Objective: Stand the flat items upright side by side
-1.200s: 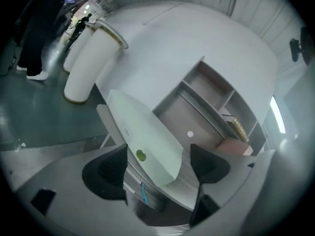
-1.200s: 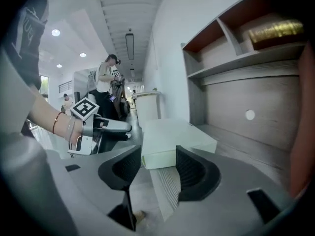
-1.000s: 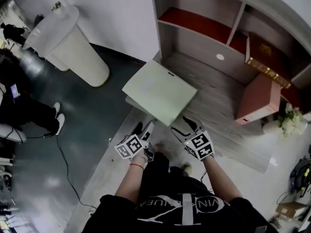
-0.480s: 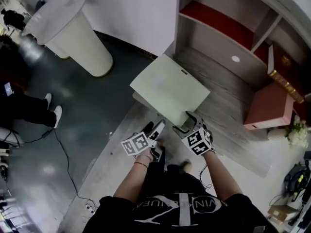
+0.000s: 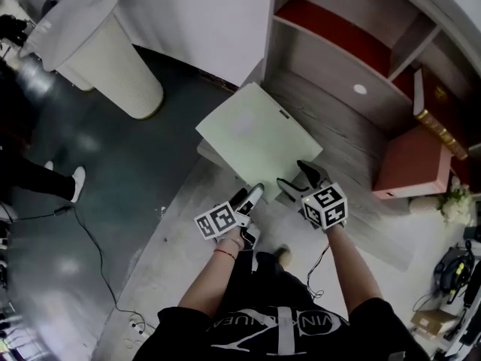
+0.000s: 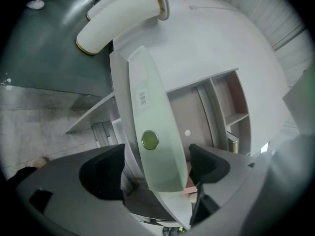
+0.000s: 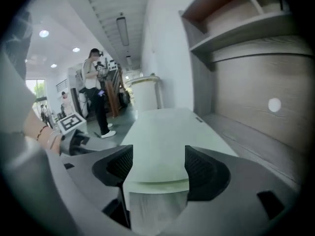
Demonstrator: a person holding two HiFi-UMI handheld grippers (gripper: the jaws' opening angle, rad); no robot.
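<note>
Grey wood shelf unit [image 5: 331,126] with red-backed upper compartments fills the right of the head view, and dark floor [image 5: 90,171] lies to its left. We see the pale green flat box [image 5: 255,138] lying flat on the shelf unit's bottom ledge, not upright, with its left corner hanging past the shelf unit's left wall.

On the right end of the same ledge a pinkish-red box [image 5: 409,160] stands, and a dark red book with a gilt edge [image 5: 432,104] leans just above it. White flowers [image 5: 455,201] sit off the shelf unit's right end. Well left of the shelf unit are a white ribbed bin [image 5: 101,51], a floor cable [image 5: 98,254] and someone's white shoe [image 5: 75,183].

Left gripper [image 5: 249,195] is at the box's near corner, on the side away from the shelf's back panel. Its own view shows the jaws wide and clamped across the box's thickness [image 6: 152,112], pads on both faces. Right gripper [image 5: 301,180] is on the same edge, further toward the shelf unit's right end. Its jaws have just been closing but stand apart over the flat top [image 7: 162,141], gripping nothing.

Against a second ago, the box sits much where it did against the shelf unit. The left gripper has moved in closer to the corner and its marker cube has rolled. The right gripper has slid along the edge toward the shelf unit's right end.
</note>
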